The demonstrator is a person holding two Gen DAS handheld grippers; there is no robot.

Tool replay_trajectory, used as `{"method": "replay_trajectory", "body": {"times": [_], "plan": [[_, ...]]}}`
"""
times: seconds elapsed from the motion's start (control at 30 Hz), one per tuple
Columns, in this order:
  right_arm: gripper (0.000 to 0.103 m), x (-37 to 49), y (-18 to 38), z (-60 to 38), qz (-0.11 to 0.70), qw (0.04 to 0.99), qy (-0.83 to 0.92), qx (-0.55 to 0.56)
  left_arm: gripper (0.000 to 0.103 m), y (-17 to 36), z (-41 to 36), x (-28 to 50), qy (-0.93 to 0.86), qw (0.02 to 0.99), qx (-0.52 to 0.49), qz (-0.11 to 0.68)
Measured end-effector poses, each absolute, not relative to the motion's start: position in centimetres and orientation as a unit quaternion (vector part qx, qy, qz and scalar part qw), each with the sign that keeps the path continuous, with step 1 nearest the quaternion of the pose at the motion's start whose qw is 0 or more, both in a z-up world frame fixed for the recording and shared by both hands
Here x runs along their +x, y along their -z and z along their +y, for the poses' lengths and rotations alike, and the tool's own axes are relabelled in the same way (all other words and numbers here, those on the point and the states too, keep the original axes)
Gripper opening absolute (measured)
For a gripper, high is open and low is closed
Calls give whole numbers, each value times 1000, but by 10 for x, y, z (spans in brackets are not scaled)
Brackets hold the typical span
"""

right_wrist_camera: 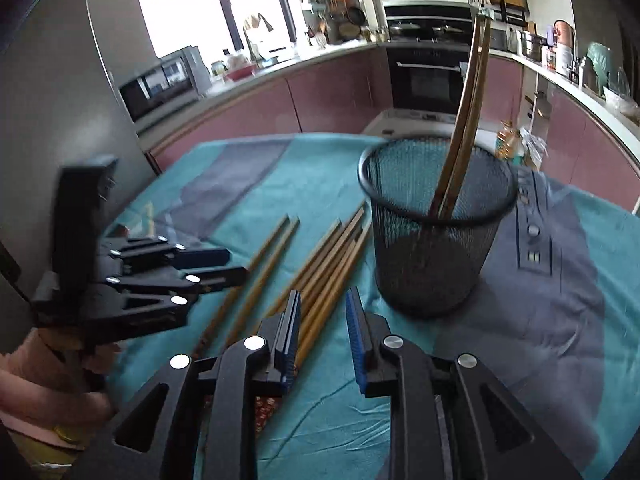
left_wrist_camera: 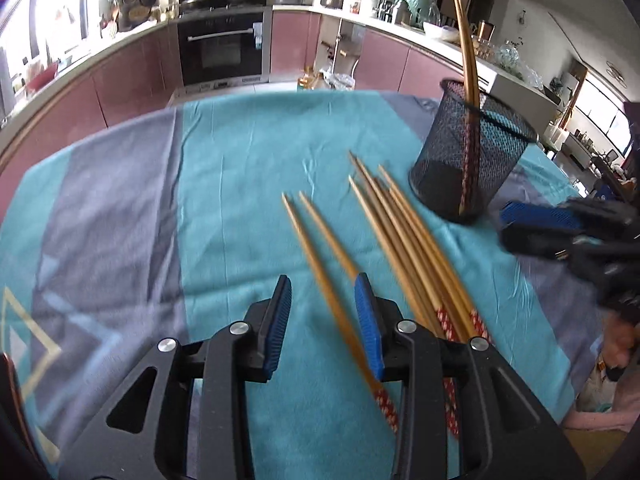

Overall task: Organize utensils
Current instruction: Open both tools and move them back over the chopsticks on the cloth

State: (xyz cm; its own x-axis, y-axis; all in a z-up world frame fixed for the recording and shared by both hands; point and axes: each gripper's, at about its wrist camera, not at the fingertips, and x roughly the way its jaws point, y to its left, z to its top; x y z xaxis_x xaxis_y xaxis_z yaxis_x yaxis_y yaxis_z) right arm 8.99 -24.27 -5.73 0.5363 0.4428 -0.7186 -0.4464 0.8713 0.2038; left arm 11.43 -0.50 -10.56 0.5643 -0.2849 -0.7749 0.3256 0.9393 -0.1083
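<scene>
Several loose bamboo chopsticks with red patterned ends lie in a fan on the teal cloth. A separate pair lies to their left. A black mesh cup stands upright behind them with two chopsticks leaning inside. My left gripper is open low over the pair, one stick running between its jaws with no pad pressing it. My right gripper is open over the near ends of the fan, beside the cup.
A teal and grey tablecloth covers the table, whose far edge faces pink kitchen cabinets and an oven. A hand in a pink sleeve holds the left gripper.
</scene>
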Motion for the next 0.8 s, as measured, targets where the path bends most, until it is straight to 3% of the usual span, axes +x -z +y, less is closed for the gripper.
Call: {"method": "replay_trajectory", "body": {"times": [0.7,0.8], "plan": [[21,97,94,-223,450,865,-224,2,32,115,-15,109,171,880,44,440],[20,97,95,-225,453,864,-219,1,28,116,-15,109,169,880,49,441]]}}
